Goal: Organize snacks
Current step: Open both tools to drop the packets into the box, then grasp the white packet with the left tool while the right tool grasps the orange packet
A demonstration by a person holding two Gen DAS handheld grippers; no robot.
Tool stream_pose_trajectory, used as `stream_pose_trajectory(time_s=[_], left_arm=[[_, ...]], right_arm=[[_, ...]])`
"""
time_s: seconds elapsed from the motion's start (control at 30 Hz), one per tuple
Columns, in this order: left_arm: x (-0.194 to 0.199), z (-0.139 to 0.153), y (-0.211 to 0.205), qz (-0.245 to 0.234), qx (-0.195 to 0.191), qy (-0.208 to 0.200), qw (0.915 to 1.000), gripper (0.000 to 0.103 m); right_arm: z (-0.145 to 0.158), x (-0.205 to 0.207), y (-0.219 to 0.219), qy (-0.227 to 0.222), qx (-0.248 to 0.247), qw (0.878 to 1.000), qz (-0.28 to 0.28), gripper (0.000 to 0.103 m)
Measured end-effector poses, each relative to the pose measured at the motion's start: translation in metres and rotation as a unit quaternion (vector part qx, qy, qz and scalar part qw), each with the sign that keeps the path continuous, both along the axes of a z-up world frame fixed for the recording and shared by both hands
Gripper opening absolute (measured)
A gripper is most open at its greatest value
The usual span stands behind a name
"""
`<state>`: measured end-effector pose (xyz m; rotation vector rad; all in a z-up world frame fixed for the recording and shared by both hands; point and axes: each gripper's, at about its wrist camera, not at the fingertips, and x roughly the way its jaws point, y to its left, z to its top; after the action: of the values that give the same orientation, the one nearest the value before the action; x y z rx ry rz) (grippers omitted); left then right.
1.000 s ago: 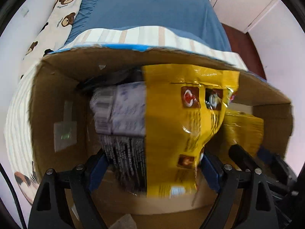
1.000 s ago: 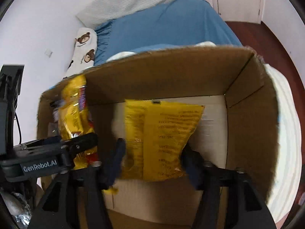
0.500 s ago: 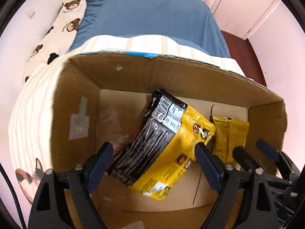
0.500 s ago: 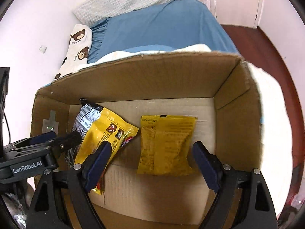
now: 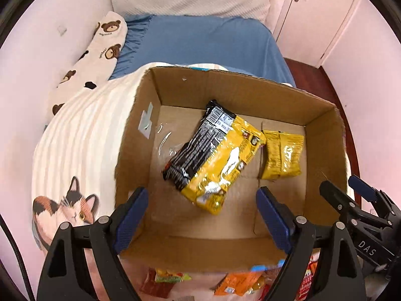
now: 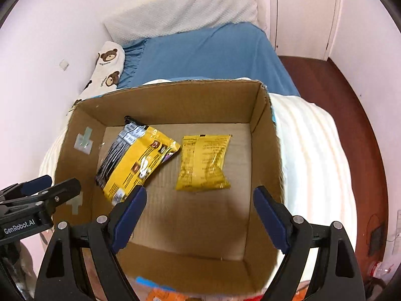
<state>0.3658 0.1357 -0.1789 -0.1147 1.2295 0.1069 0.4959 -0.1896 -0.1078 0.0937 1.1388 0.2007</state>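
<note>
Open cardboard box (image 5: 323, 130) on striped blanket (image 5: 82, 135) w/ cat print, on bed w/ blue sheet (image 5: 200, 42). Inside box, flat on floor: big yellow/black snack bag (image 5: 215, 158), tilted diagonal, black end toward far-left corner; small yellow snack pouch (image 5: 282, 154) just beside it on the right, edges touching or slightly overlapping at big bag's corner in left wrist view, narrow gap in right wrist view. Clear plastic wrap (image 5: 165, 138) on box floor left of big bag.

Left gripper (image 5: 201, 215) above near side of box, fingers spread wide, released, nothing between pads. Right gripper (image 6: 198, 213) same: spread wide, empty, over box near edge, pouch beyond tips. Both pointing steeply down.

More snack packs, orange/red (image 5: 238, 283), outside box by near wall, partly hidden behind fingers. Bear-print pillow (image 5: 105, 40) along wall, far left.
</note>
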Motion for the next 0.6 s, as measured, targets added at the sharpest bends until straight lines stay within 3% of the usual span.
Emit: stream_pose_trajectory(time_s=[0.33,0.6], left_arm=[[-0.059,0.03,-0.01,-0.001,0.0,-0.027,0.9996,0.087],[-0.107,0.034,0.004,-0.002,-0.008,-0.031,0.9995,0.087]], right_arm=[[0.037,-0.063,-0.002,-0.025,0.007,1.0,0.007,0.089],[0.035,-0.117,-0.001,0.004,0.033,0.999,-0.019,0.089]])
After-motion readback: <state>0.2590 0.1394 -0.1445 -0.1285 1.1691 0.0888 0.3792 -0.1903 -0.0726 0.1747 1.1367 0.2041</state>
